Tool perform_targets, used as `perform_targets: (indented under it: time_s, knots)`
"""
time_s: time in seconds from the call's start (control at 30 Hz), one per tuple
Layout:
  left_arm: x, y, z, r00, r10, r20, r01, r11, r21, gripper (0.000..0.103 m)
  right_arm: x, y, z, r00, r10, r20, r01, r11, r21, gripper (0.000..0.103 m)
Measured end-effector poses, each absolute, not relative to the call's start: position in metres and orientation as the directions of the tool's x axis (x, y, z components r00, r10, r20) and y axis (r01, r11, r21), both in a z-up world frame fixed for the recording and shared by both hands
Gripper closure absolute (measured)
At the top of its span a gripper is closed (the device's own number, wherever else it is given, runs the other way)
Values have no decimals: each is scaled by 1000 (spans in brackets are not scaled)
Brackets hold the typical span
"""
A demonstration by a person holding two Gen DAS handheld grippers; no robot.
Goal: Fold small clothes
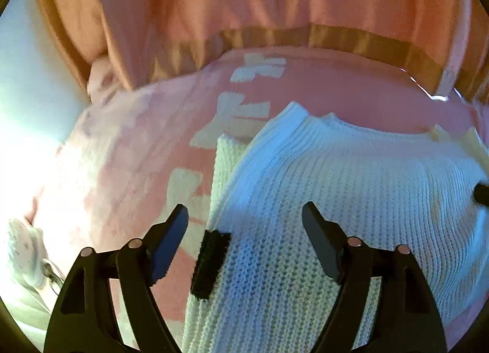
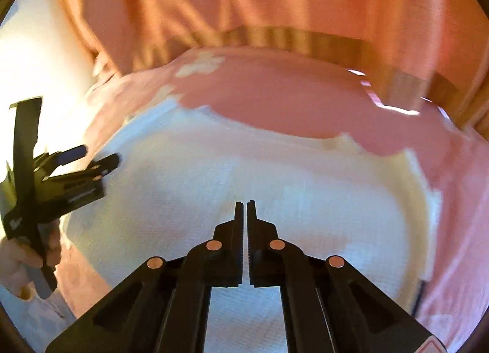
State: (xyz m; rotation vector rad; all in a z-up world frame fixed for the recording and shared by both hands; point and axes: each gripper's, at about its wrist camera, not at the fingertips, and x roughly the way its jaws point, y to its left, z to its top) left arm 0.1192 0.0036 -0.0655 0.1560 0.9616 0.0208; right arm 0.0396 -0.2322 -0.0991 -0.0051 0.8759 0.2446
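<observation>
white knit sweater (image 1: 321, 200) spread flat on the pink bedspread (image 1: 122, 169) with the white bow print, black cuff (image 1: 211, 264) showing at its left edge. left tool (image 1: 244, 224) hanging wide open right over that left edge, nothing between the fingers. right tool (image 2: 246, 209) pinched closed over the middle of the sweater, gripping nothing visible, kinda blurry though.
</observation>
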Motion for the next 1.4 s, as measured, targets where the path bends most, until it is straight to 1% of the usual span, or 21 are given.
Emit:
perform_targets:
  time_s: [0.07, 0.17, 0.23, 0.37, 0.43, 0.47, 0.5, 0.57, 0.67, 0.7, 0.8, 0.9, 0.97, 1.03, 1.07, 1.13, 1.2, 1.27, 1.33, 1.37, 1.4]
  knots:
    - [128, 21, -73, 530, 62, -846, -8, 998, 68, 17, 46, -219, -110, 597, 212, -774, -238, 968, 82, 102]
    - [142, 55, -93, 443, -38, -896, -126, 987, -104, 17, 54, -213, -132, 540, 222, -812, -244, 964, 101, 102]
    - [144, 68, -99, 433, -89, -897, -163, 971, -175, 16, 63, -210, -148, 515, 202, -833, -246, 966, 82, 103]
    - [144, 79, -108, 408, -187, -894, -197, 938, -287, 17, 66, -209, -150, 512, 199, -836, -245, 966, 80, 103]
    - [145, 76, -107, 404, -211, -890, -177, 937, -302, 30, 69, -211, -153, 508, 214, -835, -239, 966, 102, 103]
    - [145, 74, -105, 404, -240, -882, -154, 933, -325, 58, 69, -213, -153, 505, 224, -834, -237, 965, 115, 103]
    - [145, 70, -101, 397, -296, -869, -139, 916, -376, 74, 70, -214, -153, 502, 230, -834, -236, 964, 124, 103]
    - [140, 66, -85, 420, -334, -844, -142, 894, -425, 80, 70, -218, -153, 495, 246, -833, -229, 962, 148, 103]
    - [129, 49, -44, 469, -445, -762, -77, 840, -538, 82, 71, -220, -152, 495, 257, -830, -224, 961, 164, 103]
    - [121, 35, -22, 496, -475, -727, -23, 830, -557, 82, 70, -220, -152, 498, 257, -828, -226, 961, 162, 103]
    - [104, -1, 14, 516, -538, -666, 83, 806, -586, 82, 67, -226, -153, 502, 282, -817, -223, 956, 192, 103]
    - [87, -42, 33, 506, -586, -633, 167, 786, -595, 82, 62, -241, -152, 498, 348, -794, -209, 937, 280, 103]
    - [83, -72, 35, 486, -593, -642, 203, 791, -577, 82, 57, -257, -149, 491, 388, -780, -195, 921, 336, 103]
    - [80, -111, 30, 448, -592, -670, 228, 800, -555, 82, 49, -278, -140, 508, 390, -768, -175, 920, 352, 103]
    - [81, -123, 28, 435, -587, -683, 236, 806, -543, 82, 43, -294, -134, 522, 351, -777, -146, 935, 324, 103]
    - [81, -160, 19, 401, -567, -719, 262, 824, -503, 82, 34, -325, -123, 552, 295, -780, -97, 952, 292, 98]
    - [78, -196, 6, 367, -553, -748, 276, 833, -480, 82, 23, -361, -115, 583, 246, -774, -35, 960, 279, 97]
    - [79, -220, -9, 351, -535, -768, 268, 844, -465, 82, 11, -400, -114, 593, 224, -774, 34, 953, 302, 94]
    - [76, -242, -31, 329, -503, -799, 256, 862, -437, 77, -6, -437, -116, 601, 190, -776, 107, 943, 315, 93]
    - [74, -248, -42, 322, -492, -809, 258, 868, -425, 73, -12, -446, -117, 599, 183, -779, 122, 941, 314, 93]
    - [70, -253, -52, 317, -486, -815, 259, 870, -418, 72, -21, -457, -117, 603, 175, -778, 138, 938, 317, 93]
